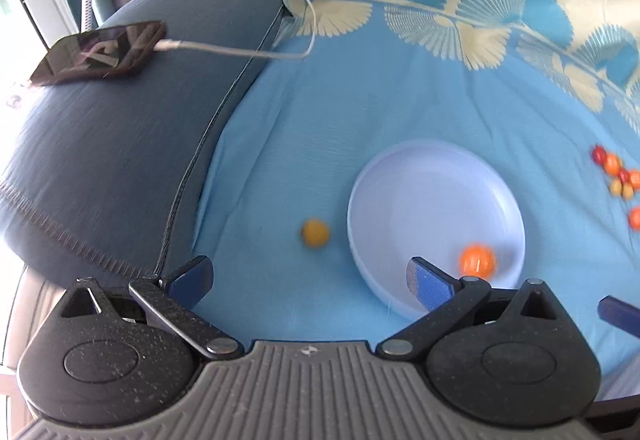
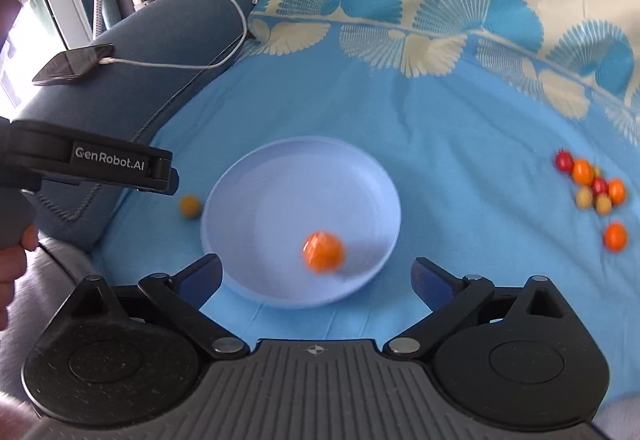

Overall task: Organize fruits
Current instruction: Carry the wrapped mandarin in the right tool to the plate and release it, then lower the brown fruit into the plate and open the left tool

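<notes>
A pale blue plate [image 2: 248, 175] lies on the blue cloth; it also shows in the left wrist view [image 1: 400, 175]. One orange fruit [image 2: 323, 251] lies in it, blurred, also seen in the left wrist view [image 1: 477, 260]. A yellow fruit [image 1: 315, 233] lies on the cloth left of the plate, and shows in the right wrist view [image 2: 189, 205]. A cluster of red, orange and yellow fruits [image 2: 592, 187] lies at the right, also in the left wrist view [image 1: 618, 171]. My left gripper [image 1: 310, 280] is open and empty above the cloth. My right gripper [image 2: 318, 278] is open and empty over the plate's near rim.
A dark blue cushion [image 1: 120, 143] lies at the left with a phone [image 1: 100, 51] and a white cable [image 1: 240, 51] on it. The patterned cloth edge [image 2: 440, 39] runs along the back. The left gripper's body [image 2: 92, 163] shows at the left of the right wrist view.
</notes>
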